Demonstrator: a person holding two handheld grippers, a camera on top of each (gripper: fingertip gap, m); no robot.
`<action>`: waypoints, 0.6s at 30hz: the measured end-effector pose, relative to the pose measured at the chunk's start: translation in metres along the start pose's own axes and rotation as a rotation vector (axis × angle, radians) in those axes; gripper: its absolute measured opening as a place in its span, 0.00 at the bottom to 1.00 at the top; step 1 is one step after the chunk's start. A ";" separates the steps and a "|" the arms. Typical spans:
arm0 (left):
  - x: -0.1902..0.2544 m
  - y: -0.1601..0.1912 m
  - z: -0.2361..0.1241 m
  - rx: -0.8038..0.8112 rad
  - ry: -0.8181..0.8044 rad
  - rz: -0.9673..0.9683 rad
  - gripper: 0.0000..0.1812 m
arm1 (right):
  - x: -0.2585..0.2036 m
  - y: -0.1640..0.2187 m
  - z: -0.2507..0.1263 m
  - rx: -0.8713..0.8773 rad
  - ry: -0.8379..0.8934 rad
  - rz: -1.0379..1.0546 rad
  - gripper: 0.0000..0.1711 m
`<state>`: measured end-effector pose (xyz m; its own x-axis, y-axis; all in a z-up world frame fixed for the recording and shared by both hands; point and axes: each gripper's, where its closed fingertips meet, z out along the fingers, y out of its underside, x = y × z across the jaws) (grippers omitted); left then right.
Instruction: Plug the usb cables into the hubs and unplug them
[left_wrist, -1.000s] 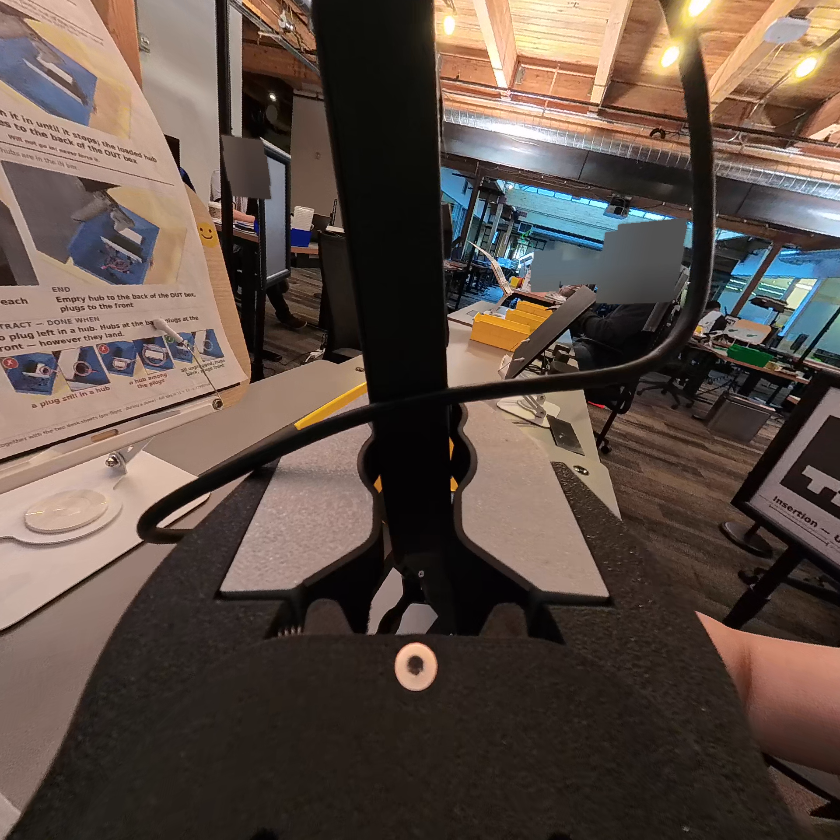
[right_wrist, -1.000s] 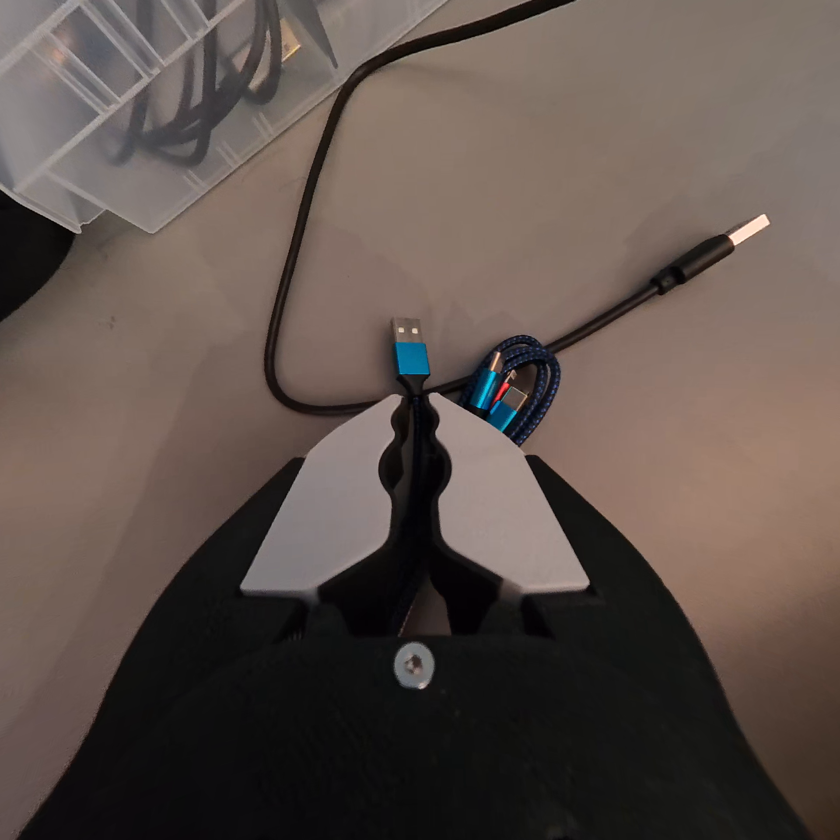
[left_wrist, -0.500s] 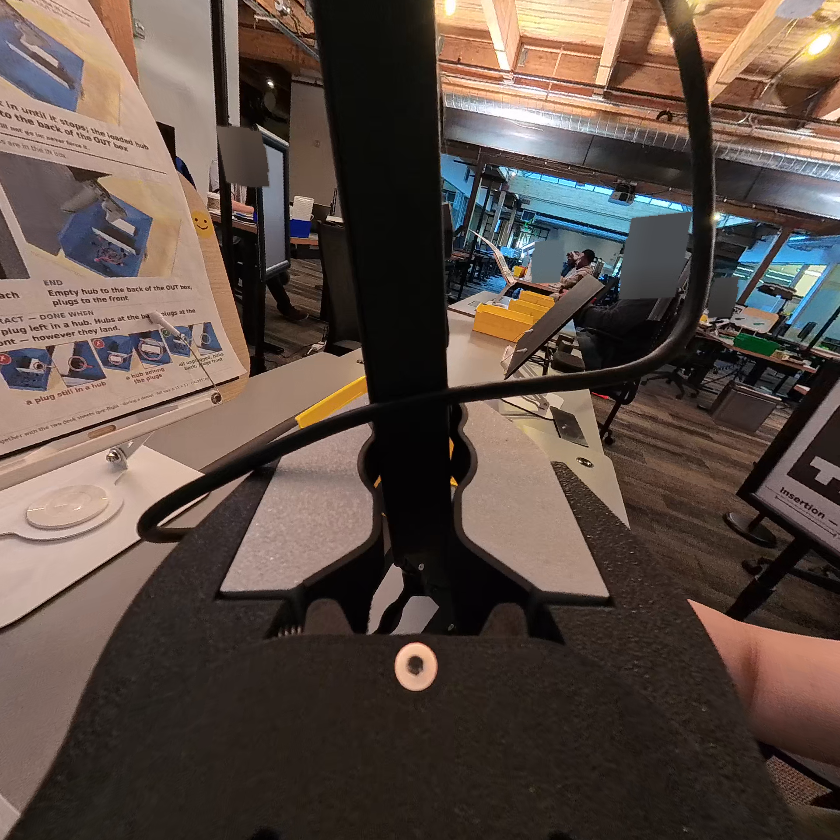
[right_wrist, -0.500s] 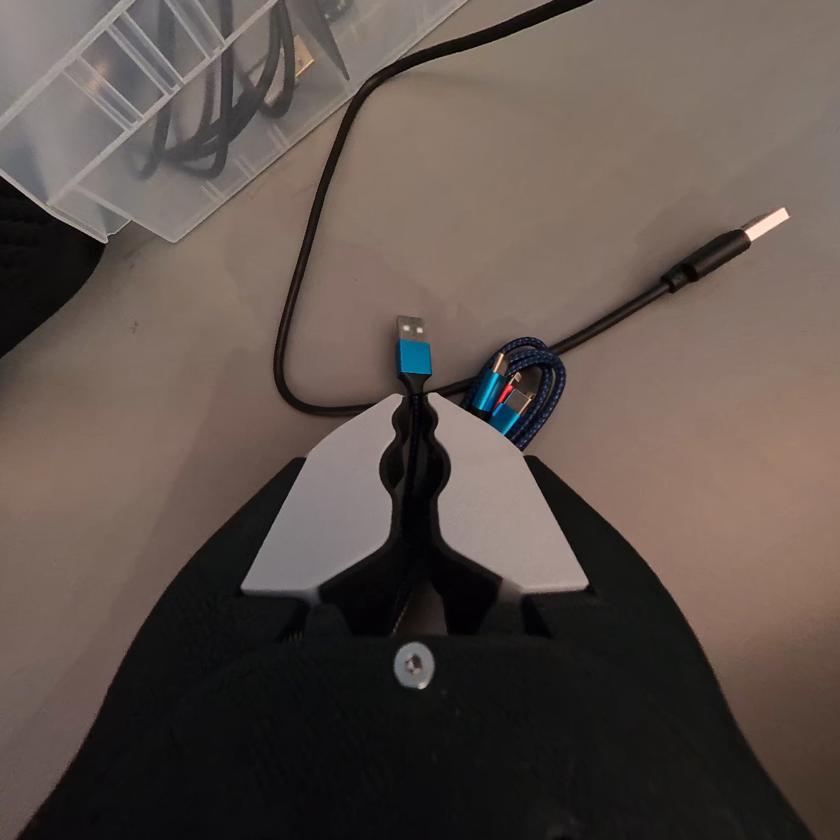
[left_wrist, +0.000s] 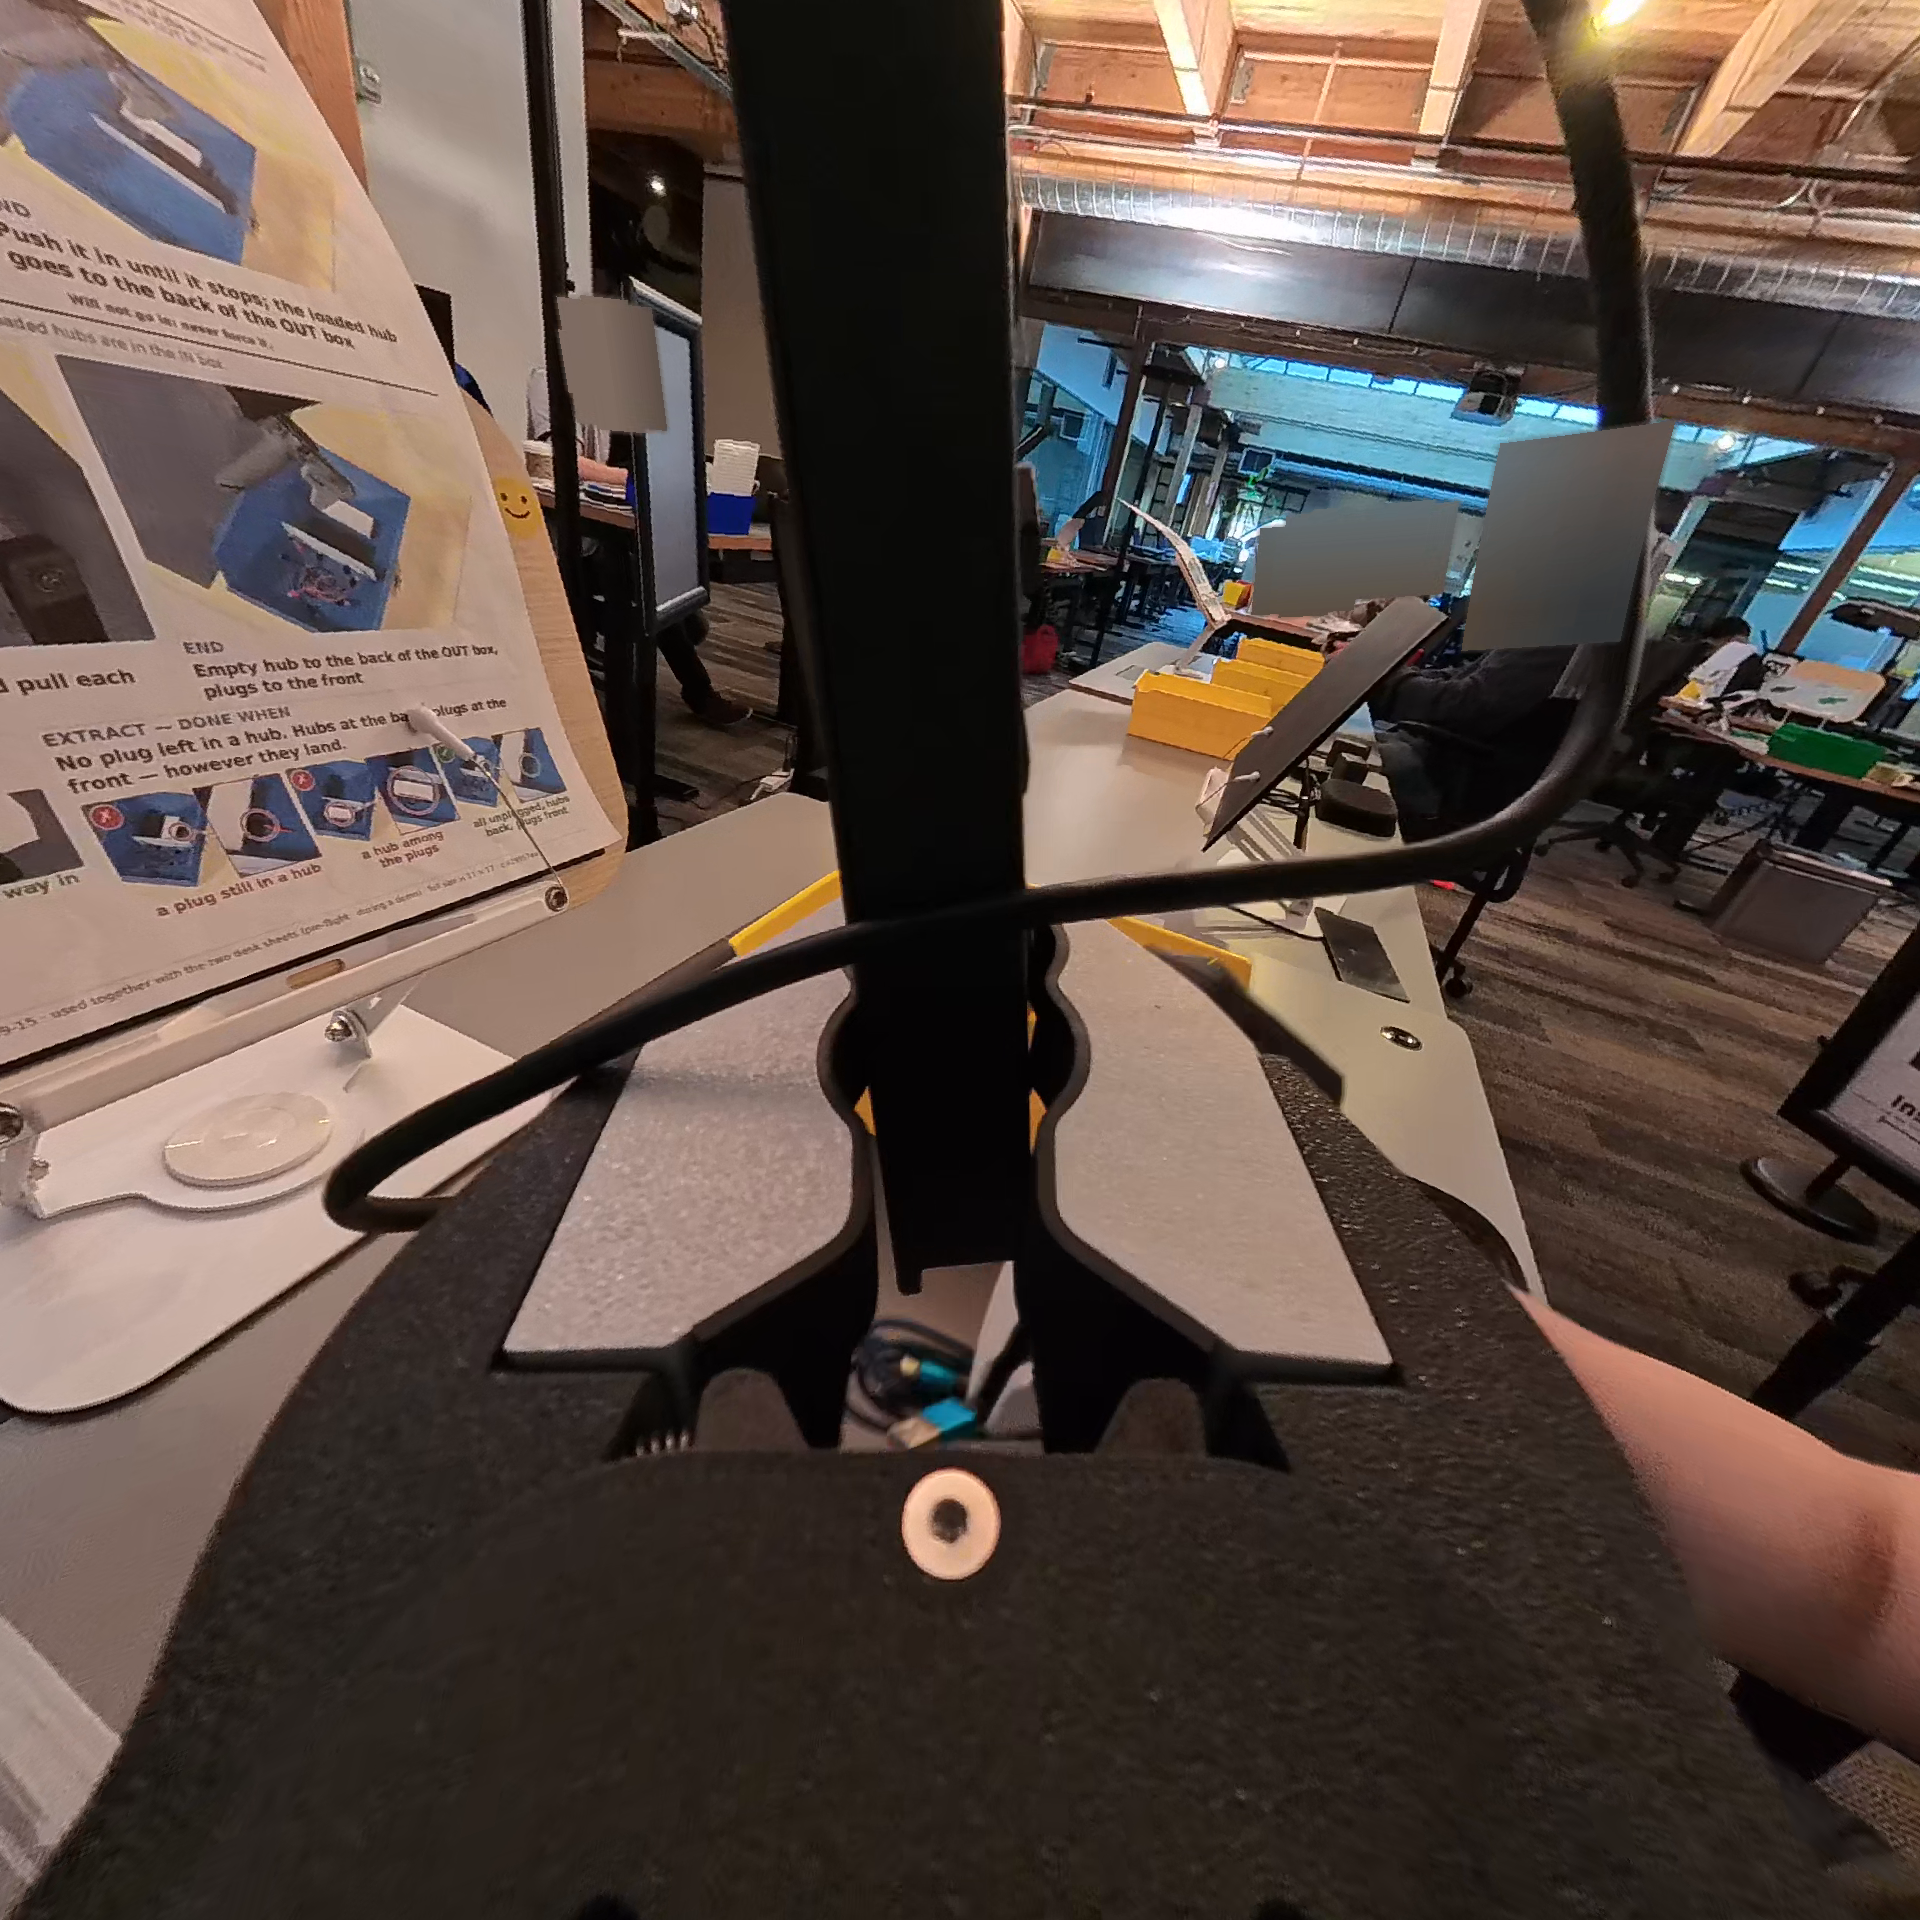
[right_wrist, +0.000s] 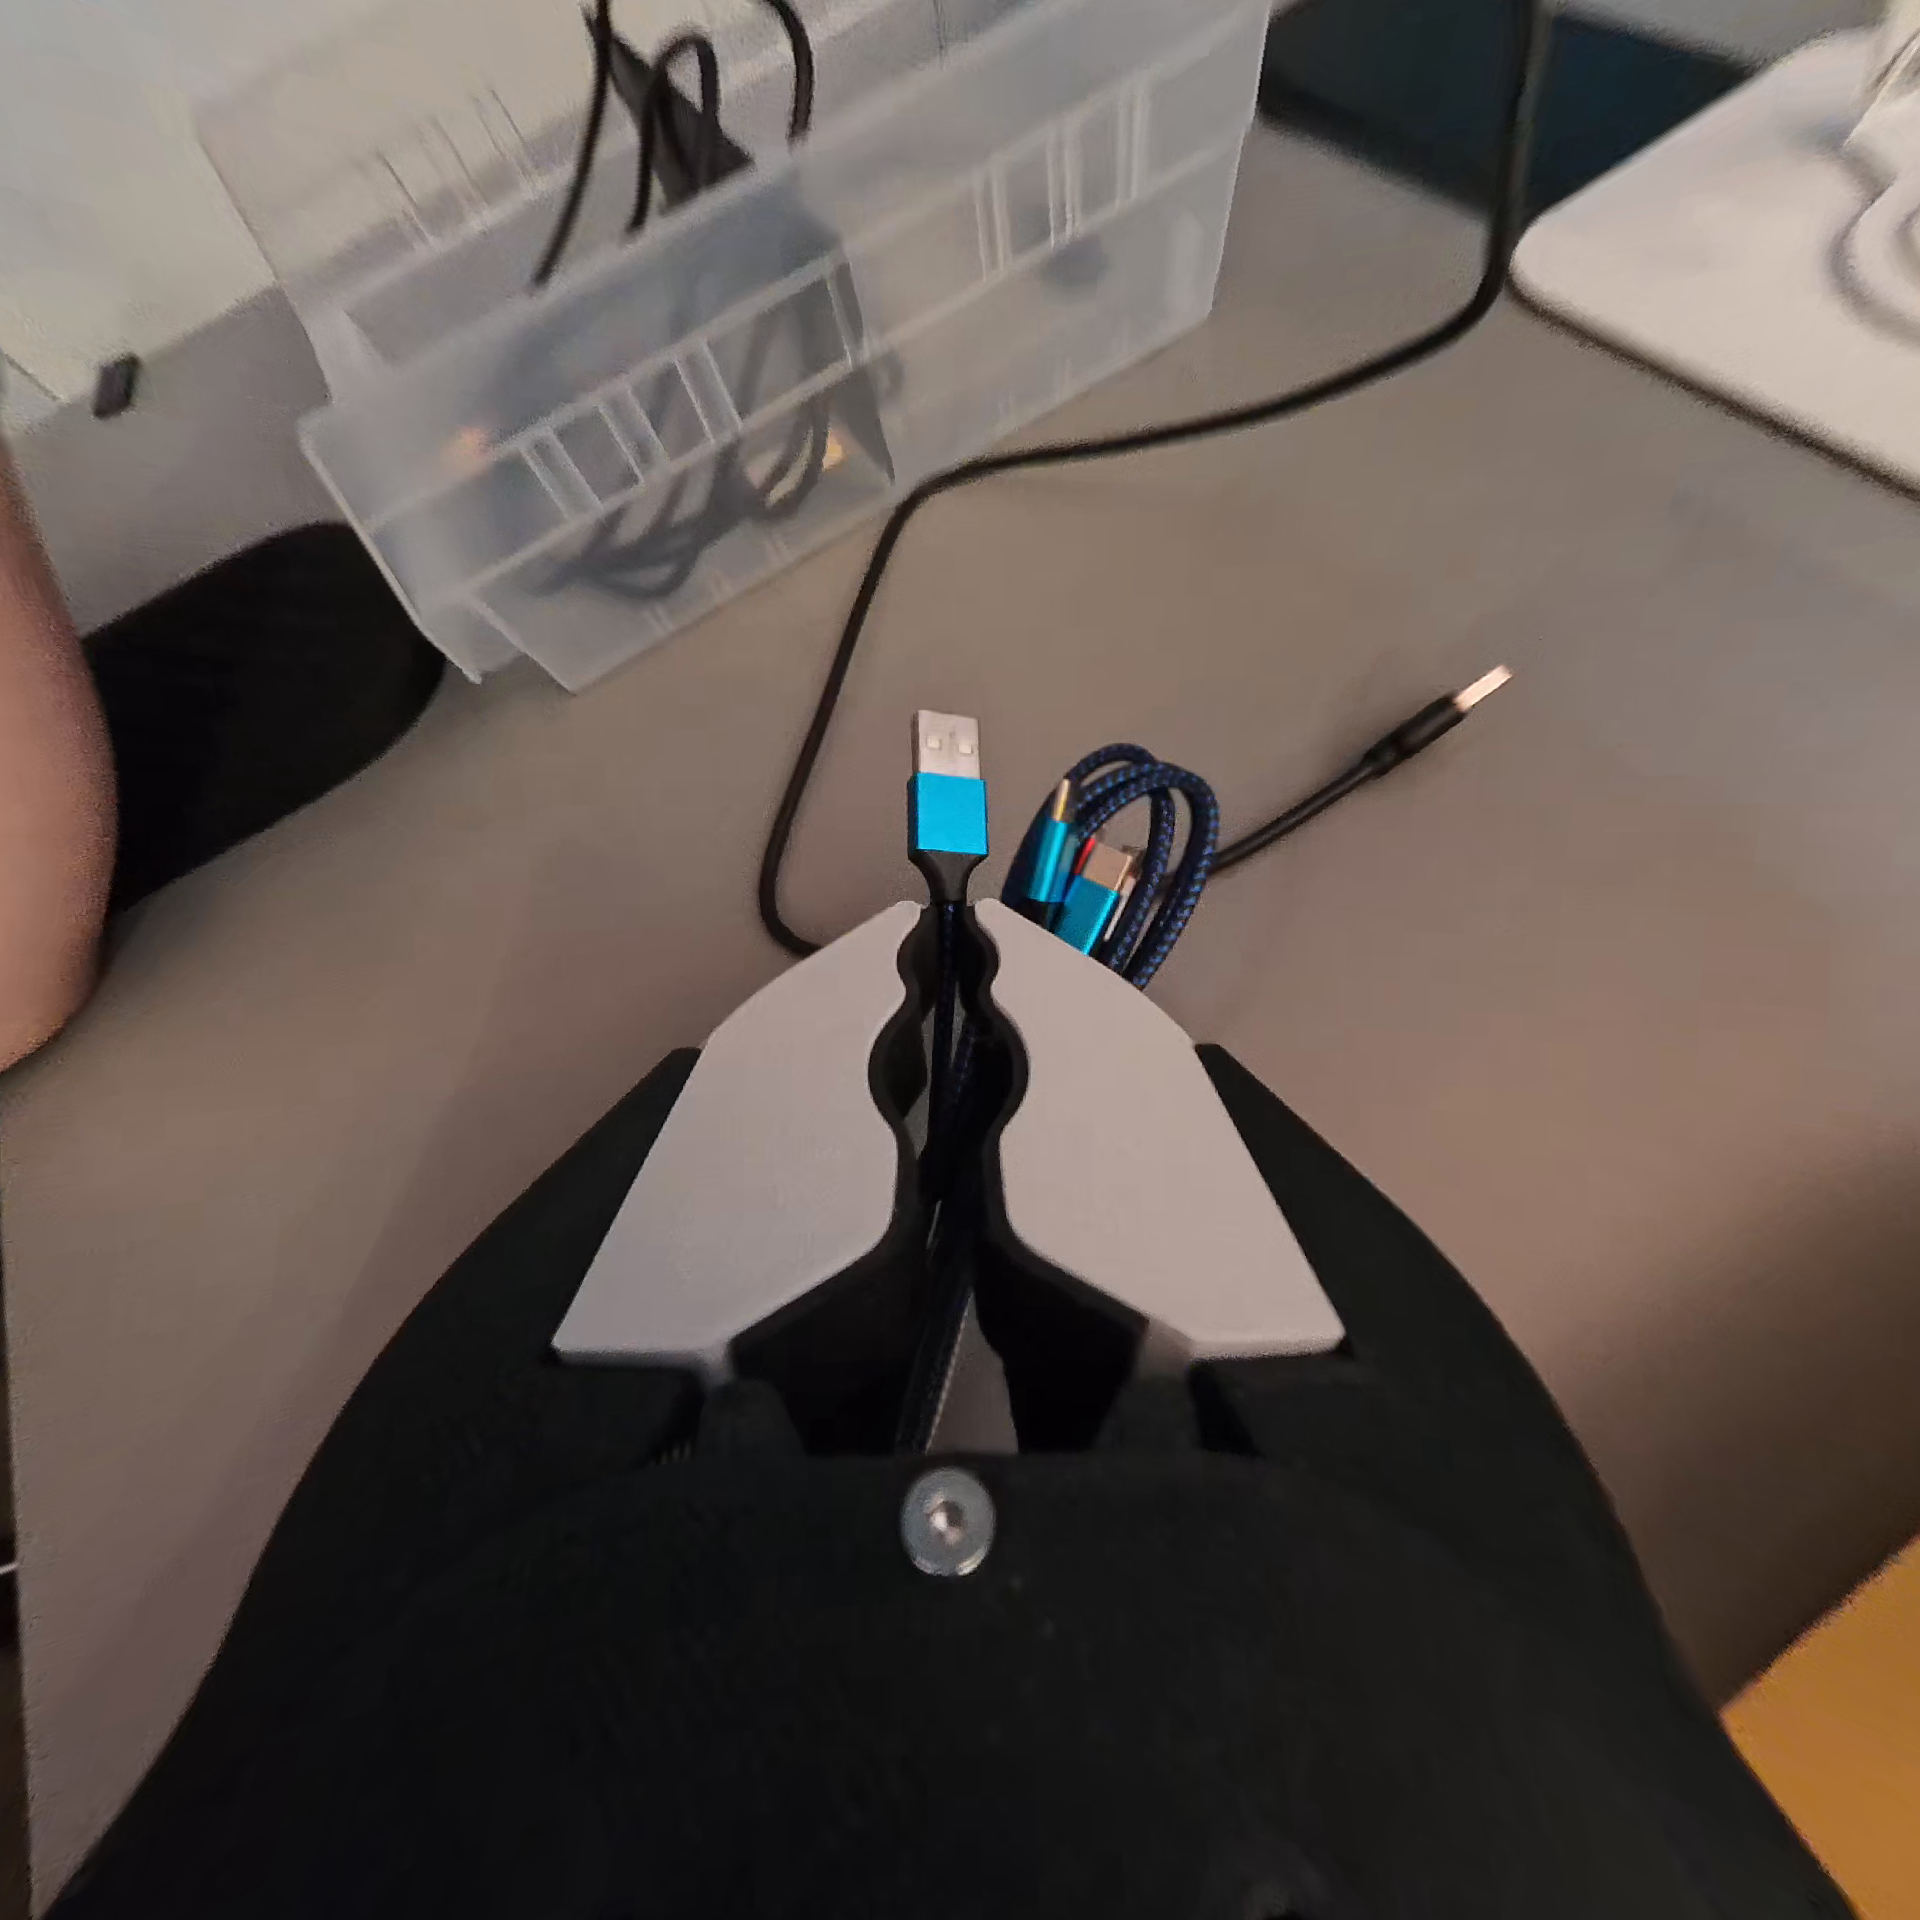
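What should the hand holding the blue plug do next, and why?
Probably bring the blue plug up toward the black hub. The right gripper is shut on the braided cable just behind the plug, whose metal tip points forward, free. The left gripper is shut on the hub, holding it upright. I cannot see the hub's ports, so line up slowly.

The right gripper (right_wrist: 948, 909), black-bodied with pale grey jaws, has those jaws closed on a dark blue braided cable (right_wrist: 940, 1049), whose bright blue USB plug (right_wrist: 947, 795) with silver tip stands just past the tips. Just right of it the cable's coiled remainder (right_wrist: 1138, 847) shows more blue connectors. Beneath, a thin black cable (right_wrist: 831, 675) loops across the grey bench (right_wrist: 1507, 1039), ending in a silver-tipped plug (right_wrist: 1449, 717). Behind sits a blurred translucent plastic compartment box (right_wrist: 727, 343) holding dark cables.
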<state>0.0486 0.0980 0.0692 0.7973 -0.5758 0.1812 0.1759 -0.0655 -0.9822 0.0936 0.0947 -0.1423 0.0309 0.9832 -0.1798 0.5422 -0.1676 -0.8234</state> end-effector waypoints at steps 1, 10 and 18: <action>-0.001 0.001 0.000 -0.003 -0.008 0.009 0.15 | 0.000 -0.007 -0.008 0.034 0.015 -0.013 0.03; -0.007 0.005 0.001 -0.029 -0.048 0.043 0.15 | -0.001 -0.032 -0.040 0.186 0.030 -0.012 0.02; -0.009 0.011 0.006 -0.058 -0.063 0.071 0.15 | -0.010 -0.072 -0.069 0.291 0.115 -0.096 0.02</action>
<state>0.0467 0.1077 0.0572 0.8414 -0.5285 0.1123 0.0858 -0.0745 -0.9935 0.1125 0.1015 -0.0438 0.0944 0.9945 -0.0454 0.2851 -0.0707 -0.9559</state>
